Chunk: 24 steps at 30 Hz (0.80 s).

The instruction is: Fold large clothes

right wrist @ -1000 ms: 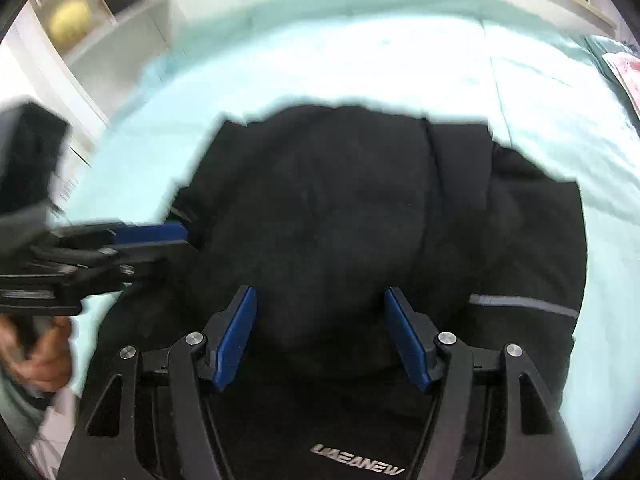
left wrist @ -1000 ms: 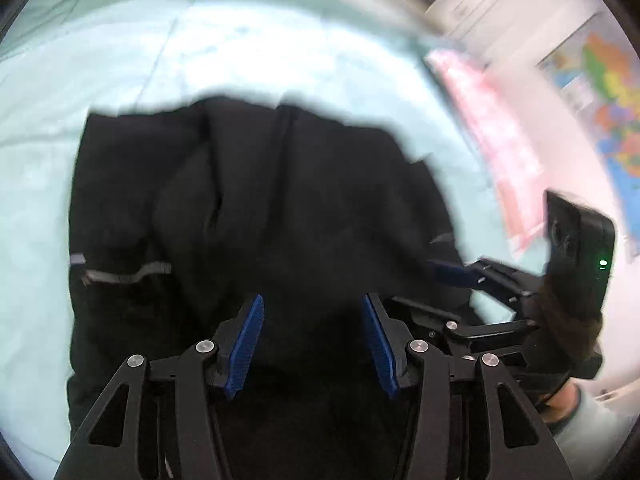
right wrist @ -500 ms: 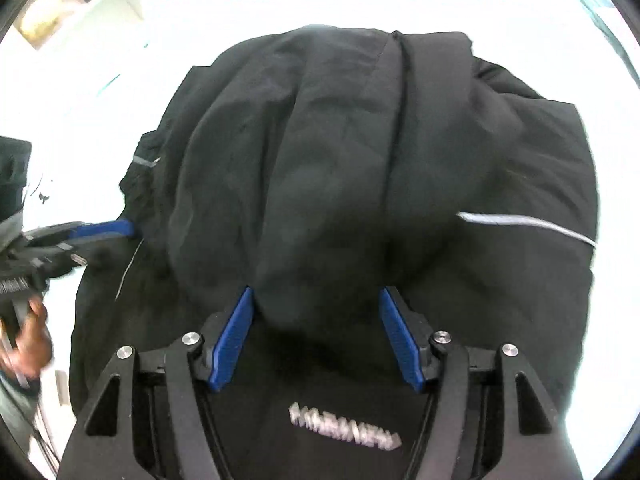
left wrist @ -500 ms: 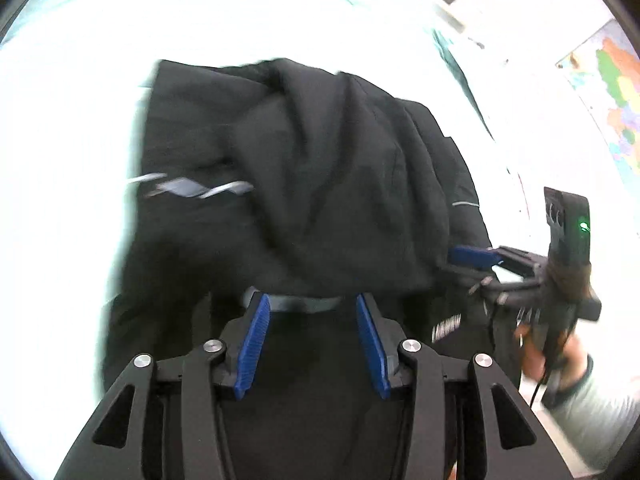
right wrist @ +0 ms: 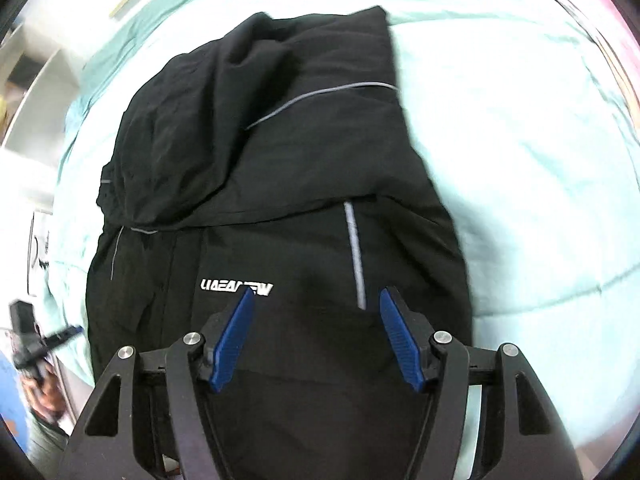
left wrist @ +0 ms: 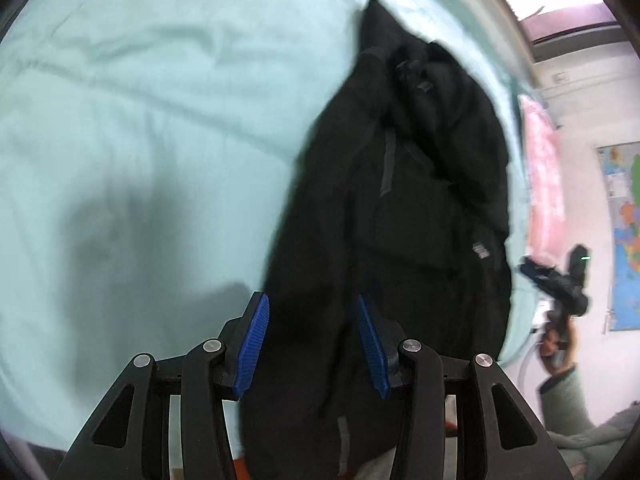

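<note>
— While the black jacket (left wrist: 420, 200) lies bunched on the pale green bedsheet (left wrist: 140, 120), what could spoil the fold?

— The left gripper (left wrist: 312, 344) has just been narrowing its jaws, and dark cloth fills the gap between its blue pads (left wrist: 252, 344). Whether they pinch it or merely straddle it cannot be told. If they catch only one layer, a pull would probably drag that layer and leave the rest rumpled.

— And the other tool?

— The right gripper (right wrist: 316, 336) stands wide apart above the jacket's chest, holding nothing, by the white logo (right wrist: 236, 289) and grey stripe (right wrist: 356, 256). Closing there would likely grab a thick wad, not an edge.

— What stays unclear?

— The hem runs under both tools and out of frame. The sleeves cannot be picked out among the folds, and motion blur smears the jacket's outline in both views.
</note>
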Available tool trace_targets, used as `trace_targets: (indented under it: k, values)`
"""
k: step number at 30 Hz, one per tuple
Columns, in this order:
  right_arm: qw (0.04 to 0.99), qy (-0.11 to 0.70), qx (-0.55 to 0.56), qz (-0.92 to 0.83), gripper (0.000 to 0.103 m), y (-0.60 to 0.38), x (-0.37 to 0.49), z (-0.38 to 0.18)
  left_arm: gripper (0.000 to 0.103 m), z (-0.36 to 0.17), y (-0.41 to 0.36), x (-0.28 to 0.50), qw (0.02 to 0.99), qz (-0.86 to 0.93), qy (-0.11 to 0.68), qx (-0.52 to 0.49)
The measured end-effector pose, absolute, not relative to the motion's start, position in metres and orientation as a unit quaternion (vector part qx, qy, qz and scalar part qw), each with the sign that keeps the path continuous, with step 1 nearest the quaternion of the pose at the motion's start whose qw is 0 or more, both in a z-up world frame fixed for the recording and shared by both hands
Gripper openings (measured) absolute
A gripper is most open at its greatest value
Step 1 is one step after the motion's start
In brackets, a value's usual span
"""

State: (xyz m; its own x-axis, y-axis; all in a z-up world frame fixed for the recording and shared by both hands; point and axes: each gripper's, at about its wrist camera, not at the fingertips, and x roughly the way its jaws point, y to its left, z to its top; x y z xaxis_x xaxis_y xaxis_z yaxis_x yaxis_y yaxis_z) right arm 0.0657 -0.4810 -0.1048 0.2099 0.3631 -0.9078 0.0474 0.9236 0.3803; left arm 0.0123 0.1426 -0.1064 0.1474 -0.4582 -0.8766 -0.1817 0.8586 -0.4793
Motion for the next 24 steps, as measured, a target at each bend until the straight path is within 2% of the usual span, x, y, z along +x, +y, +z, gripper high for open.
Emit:
trace_targets:
  k: [5,12,17,22,23,24]
  values:
    - [0.763,0.626,0.133,0.092,0.068,-0.487,0.054,-0.1,0.047,-0.136,0.131,0.005,0.682,-0.115,0.669,-0.273]
    - [0.734,0.668,0.105,0.054,0.068,-0.524,-0.011,-0.114,0.047,-0.098,0.112,-0.002,0.681,-0.229,0.615,-0.325]
    - [0.703,0.697,0.138,0.039,0.068,-0.54,-0.067,-0.143,0.047,-0.107,0.105,0.001,0.662,-0.234,0.633,-0.326]
    - [0.702,0.682,0.197,0.055,0.053,-0.54,-0.089,-0.16,0.047,-0.123,0.104,-0.001,0.646,-0.211,0.678,-0.282]
    - [0.701,0.678,0.209,0.068,0.042,-0.538,-0.089,-0.16,0.047,-0.125,0.102,-0.001,0.643,-0.207,0.684,-0.275]
    - [0.701,0.676,0.212,0.078,0.037,-0.536,-0.089,-0.158,0.047,-0.122,0.1,-0.002,0.643,-0.21,0.682,-0.277]
